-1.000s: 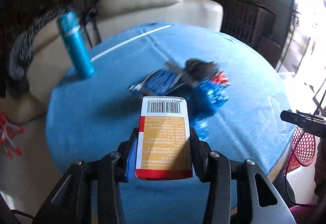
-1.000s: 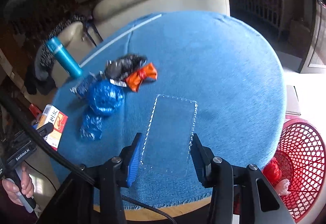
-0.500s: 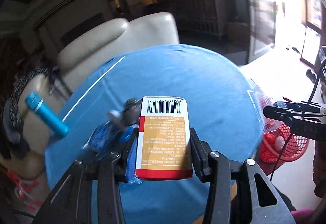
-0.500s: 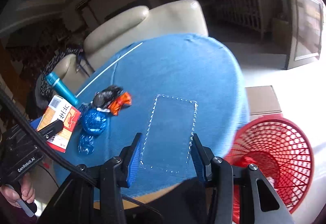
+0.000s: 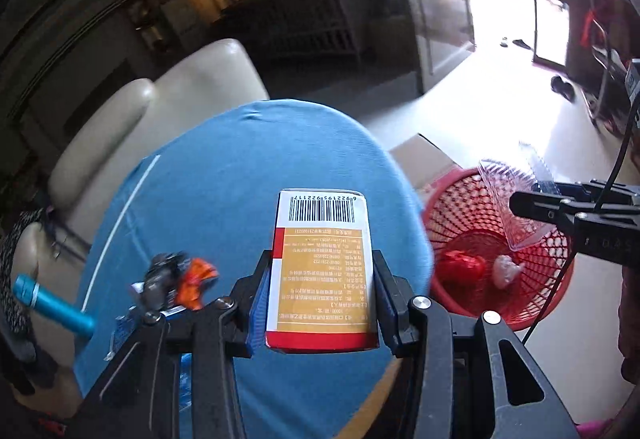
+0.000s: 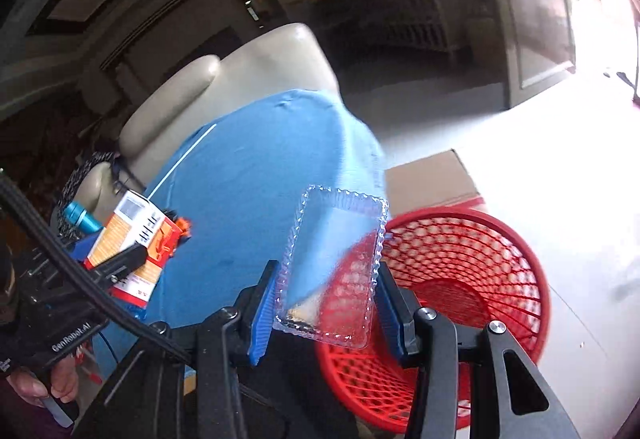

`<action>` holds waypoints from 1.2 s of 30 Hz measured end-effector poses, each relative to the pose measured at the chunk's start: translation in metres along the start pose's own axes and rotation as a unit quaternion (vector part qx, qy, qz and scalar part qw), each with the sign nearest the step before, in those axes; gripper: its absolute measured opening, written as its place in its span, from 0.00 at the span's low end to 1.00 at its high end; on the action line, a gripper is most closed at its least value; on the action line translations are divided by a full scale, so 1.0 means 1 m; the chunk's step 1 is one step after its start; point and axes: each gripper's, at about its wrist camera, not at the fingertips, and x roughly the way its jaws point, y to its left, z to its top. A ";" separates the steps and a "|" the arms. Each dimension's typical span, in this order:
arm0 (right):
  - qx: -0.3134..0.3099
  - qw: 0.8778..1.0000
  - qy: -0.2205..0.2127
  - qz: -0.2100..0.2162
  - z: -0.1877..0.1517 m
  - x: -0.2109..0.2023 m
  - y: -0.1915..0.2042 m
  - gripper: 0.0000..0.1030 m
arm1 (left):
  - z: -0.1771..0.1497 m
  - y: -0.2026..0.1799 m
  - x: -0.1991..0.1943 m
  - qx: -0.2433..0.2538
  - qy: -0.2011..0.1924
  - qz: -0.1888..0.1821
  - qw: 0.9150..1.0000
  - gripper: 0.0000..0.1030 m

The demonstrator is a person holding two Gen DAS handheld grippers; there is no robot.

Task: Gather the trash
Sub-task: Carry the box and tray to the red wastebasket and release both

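My left gripper (image 5: 320, 303) is shut on an orange, red and white carton (image 5: 322, 267) with a barcode, held over the right part of the blue round table (image 5: 224, 191). My right gripper (image 6: 326, 303) is shut on a clear plastic tray (image 6: 334, 267), held above the near rim of the red mesh basket (image 6: 460, 279). From the left wrist view the tray (image 5: 508, 199) hangs over the basket (image 5: 460, 215), which holds a red wad (image 5: 460, 265) and a pale crumpled piece (image 5: 506, 269). The carton (image 6: 136, 239) also shows in the right wrist view, over the table's left part.
Dark, orange and blue wrappers (image 5: 176, 279) lie on the table's left part, beside a teal bottle (image 5: 52, 303). A cream armchair (image 5: 132, 127) stands behind the table. A flat cardboard piece (image 6: 428, 179) lies on the floor by the basket. A hand (image 6: 40, 383) grips the left tool's handle.
Both grippers have swung to the right with their loads. The tray went from over the table to above the red basket. The carton moved past the wrappers toward the table's right edge.
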 end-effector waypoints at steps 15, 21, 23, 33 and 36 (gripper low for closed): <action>0.102 0.994 0.001 -0.027 -0.011 -0.018 -0.096 0.48 | 0.030 -0.087 0.041 0.070 0.045 -0.061 0.995 0.46; 0.130 0.991 0.005 -0.025 -0.016 -0.016 -0.118 0.49 | 0.036 -0.101 0.052 0.079 0.057 -0.075 0.992 0.46; 0.138 0.990 0.009 -0.025 -0.017 -0.014 -0.124 0.51 | 0.037 -0.104 0.053 0.082 0.058 -0.078 0.992 0.46; 0.166 0.986 0.031 -0.014 -0.019 -0.007 -0.132 0.53 | 0.037 -0.112 0.055 0.091 0.056 -0.096 0.990 0.47; 0.171 0.985 0.033 -0.012 -0.019 -0.007 -0.131 0.53 | 0.036 -0.110 0.053 0.092 0.053 -0.096 0.990 0.46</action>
